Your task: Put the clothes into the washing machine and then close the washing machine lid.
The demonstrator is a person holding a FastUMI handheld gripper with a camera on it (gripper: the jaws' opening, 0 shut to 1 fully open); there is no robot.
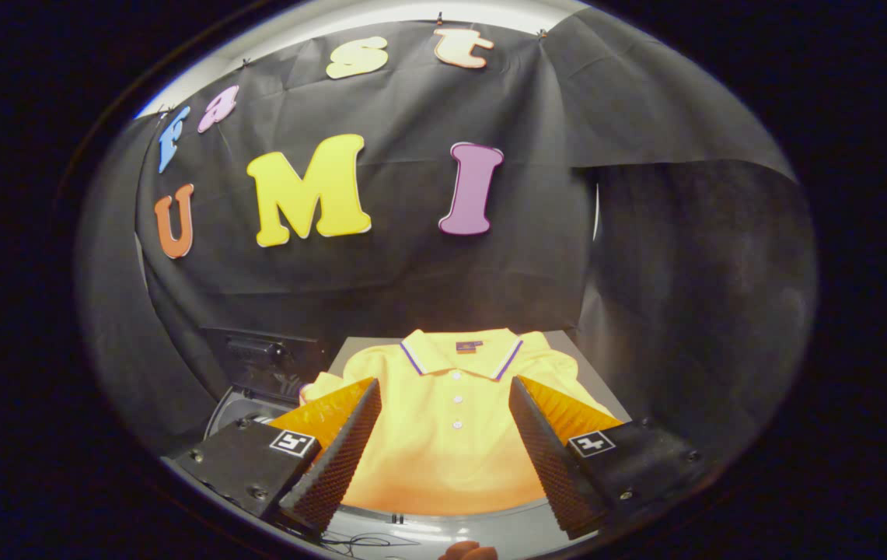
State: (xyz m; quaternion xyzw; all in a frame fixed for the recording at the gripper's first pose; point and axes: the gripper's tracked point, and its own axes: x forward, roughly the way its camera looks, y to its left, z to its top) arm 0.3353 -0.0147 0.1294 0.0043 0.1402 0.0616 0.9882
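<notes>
You hold the tongs [443,404] wide apart, with nothing between the two fingers, and I think this is so because the shirt [451,420] is a broad, soft thing and the fingers need room to come down on a fold of it. The yellow shirt lies flat and face up on a grey surface [567,342], collar toward the black wall; probably it was spread like this so it is easy to pinch. It lies just ahead of the fingers and in the gap between them, with the buttons about in the middle, and the fingers do not seem to touch it. To the left of the shirt, beyond the left finger, you see the washing machine [237,404] with its dark lid [264,362] standing up.
</notes>
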